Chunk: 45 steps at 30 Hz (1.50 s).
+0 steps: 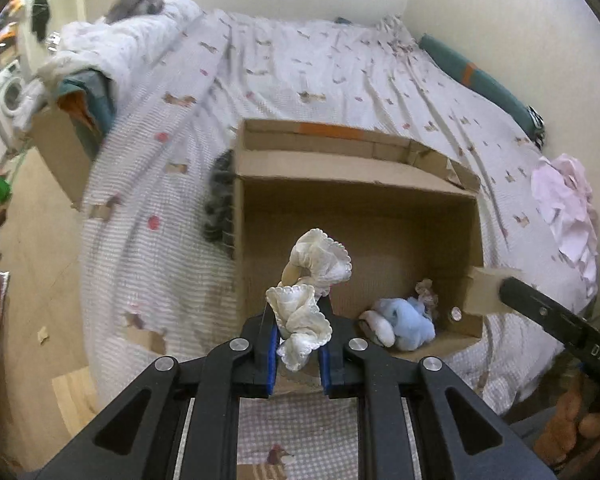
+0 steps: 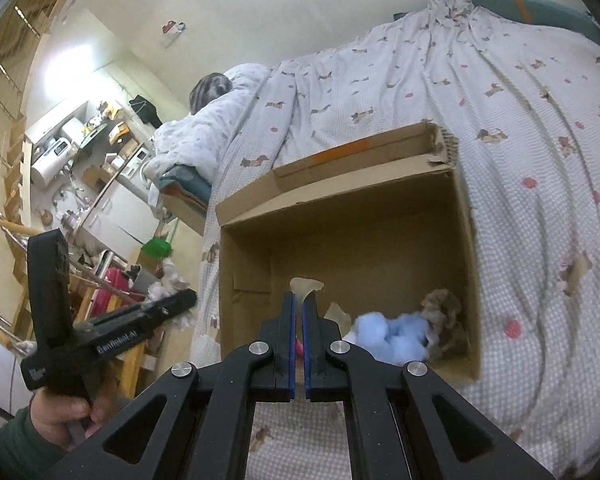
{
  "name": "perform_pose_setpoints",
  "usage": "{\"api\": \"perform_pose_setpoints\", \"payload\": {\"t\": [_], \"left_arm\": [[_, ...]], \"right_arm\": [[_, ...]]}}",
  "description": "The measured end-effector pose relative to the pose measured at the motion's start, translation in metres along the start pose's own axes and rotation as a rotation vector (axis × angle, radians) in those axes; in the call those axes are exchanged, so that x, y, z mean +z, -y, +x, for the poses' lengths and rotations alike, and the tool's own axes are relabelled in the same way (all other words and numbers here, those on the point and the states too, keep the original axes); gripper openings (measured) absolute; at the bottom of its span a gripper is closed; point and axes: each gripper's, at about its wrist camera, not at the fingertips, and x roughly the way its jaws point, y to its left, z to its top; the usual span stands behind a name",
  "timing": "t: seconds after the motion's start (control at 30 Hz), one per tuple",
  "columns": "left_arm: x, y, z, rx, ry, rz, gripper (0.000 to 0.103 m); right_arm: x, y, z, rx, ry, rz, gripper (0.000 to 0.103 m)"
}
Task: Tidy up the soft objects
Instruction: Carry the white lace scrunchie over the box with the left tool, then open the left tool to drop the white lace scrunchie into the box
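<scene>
A bed (image 1: 340,72) covered by a checked sheet printed with dogs is seen in a cluttered room; a washing machine (image 1: 10,88) stands at far left. One open cardboard box (image 1: 360,216) rests on it, holding a blue plush toy (image 1: 408,322) and a brown one (image 2: 444,312) (two in all). A frilled white cloth (image 1: 308,300) is pinched over the box's near edge by the left gripper (image 1: 300,354). The right gripper (image 2: 299,312) is pressed onto a box flap (image 2: 306,286).

The right gripper (image 1: 500,292) handle reads "DAS"; other lettering is illegible.
</scene>
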Motion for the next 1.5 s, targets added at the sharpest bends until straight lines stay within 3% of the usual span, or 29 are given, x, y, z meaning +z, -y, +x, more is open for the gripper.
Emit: {"api": "perform_pose_setpoints", "payload": {"t": [0.23, 0.33, 0.4, 0.8, 0.87, 0.93, 1.07, 1.17, 1.27, 1.37, 1.43, 1.47, 1.5], "left_arm": [[-0.009, 0.014, 0.043, 0.015, -0.025, 0.058, 0.014], [-0.017, 0.017, 0.058, 0.025, -0.041, 0.074, 0.014], [-0.021, 0.019, 0.066, 0.011, -0.067, 0.078, 0.014], [-0.034, 0.032, 0.082, 0.023, -0.111, 0.146, 0.020], [-0.035, 0.033, 0.082, 0.032, -0.102, 0.158, 0.026], [-0.035, 0.033, 0.081, 0.034, -0.091, 0.152, 0.041], [-0.032, 0.034, 0.077, 0.026, -0.067, 0.147, 0.048], [-0.030, 0.038, 0.071, 0.027, -0.035, 0.158, 0.070], [-0.028, 0.040, 0.063, 0.012, -0.003, 0.155, 0.077], [-0.027, 0.043, 0.057, 0.046, 0.024, 0.163, 0.084], [-0.026, 0.043, 0.053, 0.055, 0.034, 0.161, 0.084], [-0.024, 0.044, 0.052, 0.056, 0.039, 0.158, 0.084], [-0.023, 0.043, 0.050, 0.061, 0.046, 0.155, 0.085]], "right_arm": [[-0.014, 0.022, 0.042, -0.020, -0.026, 0.002, 0.004], [-0.021, 0.037, 0.058, -0.032, -0.074, 0.064, 0.004], [-0.023, 0.037, 0.063, -0.060, -0.100, 0.028, 0.004], [-0.020, 0.040, 0.073, -0.032, -0.132, 0.021, 0.005], [-0.019, 0.040, 0.075, -0.026, -0.137, 0.023, 0.005], [-0.018, 0.040, 0.076, -0.023, -0.139, 0.022, 0.005], [-0.017, 0.040, 0.076, -0.014, -0.134, 0.031, 0.005], [-0.017, 0.042, 0.075, -0.008, -0.125, 0.043, 0.005], [-0.016, 0.045, 0.073, -0.008, -0.117, 0.055, 0.005], [-0.014, 0.050, 0.068, -0.013, -0.094, 0.081, 0.006], [-0.012, 0.053, 0.064, -0.027, -0.074, 0.093, 0.017], [-0.011, 0.055, 0.062, -0.037, -0.063, 0.102, 0.038], [-0.010, 0.057, 0.061, -0.040, -0.054, 0.113, 0.069]]}}
